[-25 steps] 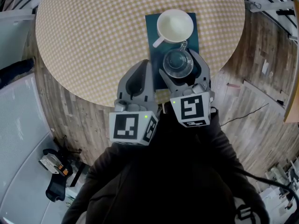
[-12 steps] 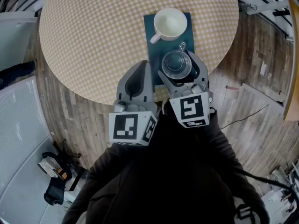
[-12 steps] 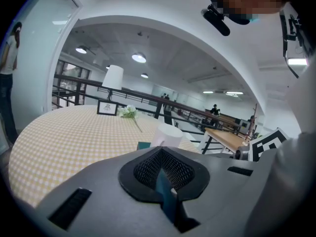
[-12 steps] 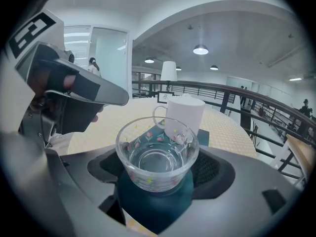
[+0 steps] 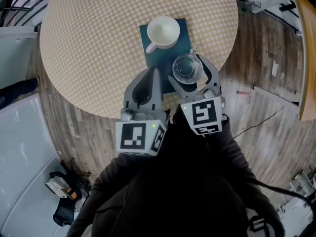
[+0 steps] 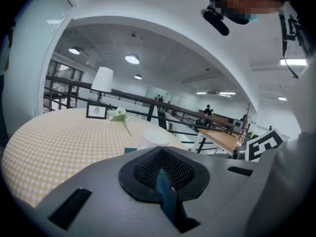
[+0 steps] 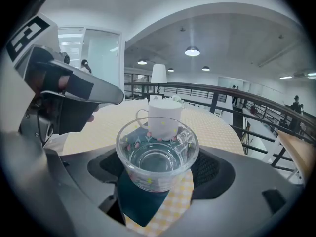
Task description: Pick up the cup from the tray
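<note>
A clear glass cup (image 5: 186, 68) with small flower prints sits between the jaws of my right gripper (image 5: 189, 66), which is shut on it. It hangs over the near right corner of the dark teal tray (image 5: 150, 58). A white mug (image 5: 163, 31) stands on the tray's far part. In the right gripper view the glass cup (image 7: 157, 157) fills the gap, with the mug (image 7: 165, 118) behind it and the tray (image 7: 136, 196) below. My left gripper (image 5: 152, 74) is shut on nothing, just left of the glass at the table's near edge.
The round table (image 5: 94, 38) wears a checked cloth. A small picture frame (image 6: 97, 111) and a flower (image 6: 118, 114) lie at its far side. Plank floor surrounds it, with a cable (image 5: 256, 120) at the right and gear (image 5: 61, 189) at the lower left.
The table, tray and mug have slid up and left in the head view. The glass in the right gripper now sits farther from the mug, by the tray's near right corner.
</note>
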`<action>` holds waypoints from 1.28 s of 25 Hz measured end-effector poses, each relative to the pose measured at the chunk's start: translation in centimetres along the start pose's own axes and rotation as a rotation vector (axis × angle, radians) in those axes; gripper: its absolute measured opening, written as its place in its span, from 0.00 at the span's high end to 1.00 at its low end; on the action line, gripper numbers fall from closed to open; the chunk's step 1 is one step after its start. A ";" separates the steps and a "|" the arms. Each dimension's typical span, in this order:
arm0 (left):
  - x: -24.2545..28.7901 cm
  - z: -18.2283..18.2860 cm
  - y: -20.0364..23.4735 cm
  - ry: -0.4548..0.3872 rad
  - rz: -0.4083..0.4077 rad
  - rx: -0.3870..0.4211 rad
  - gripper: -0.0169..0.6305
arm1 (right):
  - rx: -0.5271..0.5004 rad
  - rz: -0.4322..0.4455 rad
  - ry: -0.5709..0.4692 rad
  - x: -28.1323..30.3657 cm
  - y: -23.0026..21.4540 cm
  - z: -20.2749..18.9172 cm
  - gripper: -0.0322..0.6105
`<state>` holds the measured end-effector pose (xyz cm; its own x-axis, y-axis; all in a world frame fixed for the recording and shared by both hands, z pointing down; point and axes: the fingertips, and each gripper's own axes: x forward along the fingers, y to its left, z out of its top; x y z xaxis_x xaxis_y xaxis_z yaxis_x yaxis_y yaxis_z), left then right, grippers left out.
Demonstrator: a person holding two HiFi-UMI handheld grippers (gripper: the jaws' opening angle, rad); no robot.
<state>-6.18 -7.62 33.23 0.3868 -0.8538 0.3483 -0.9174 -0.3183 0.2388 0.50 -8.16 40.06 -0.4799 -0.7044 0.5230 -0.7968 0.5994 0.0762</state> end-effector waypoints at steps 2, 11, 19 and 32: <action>0.6 0.1 -0.7 0.001 -0.017 0.008 0.96 | 0.012 -0.017 0.000 -0.1 -1.0 -0.2 0.36; 3.4 0.4 -2.2 0.019 -0.049 0.029 0.96 | 0.054 -0.079 0.013 0.1 -5.5 -1.0 0.36; 5.0 0.6 -0.9 0.038 -0.009 0.039 0.96 | 0.083 -0.116 0.042 1.7 -9.2 -2.3 0.36; 5.6 -0.2 1.9 0.068 0.057 0.025 0.96 | 0.110 -0.145 0.092 5.0 -12.6 -4.6 0.36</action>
<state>-5.78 -12.93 35.85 0.3386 -0.8412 0.4215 -0.9398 -0.2811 0.1940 9.84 -17.46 45.57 -0.3260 -0.7396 0.5888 -0.8928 0.4457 0.0656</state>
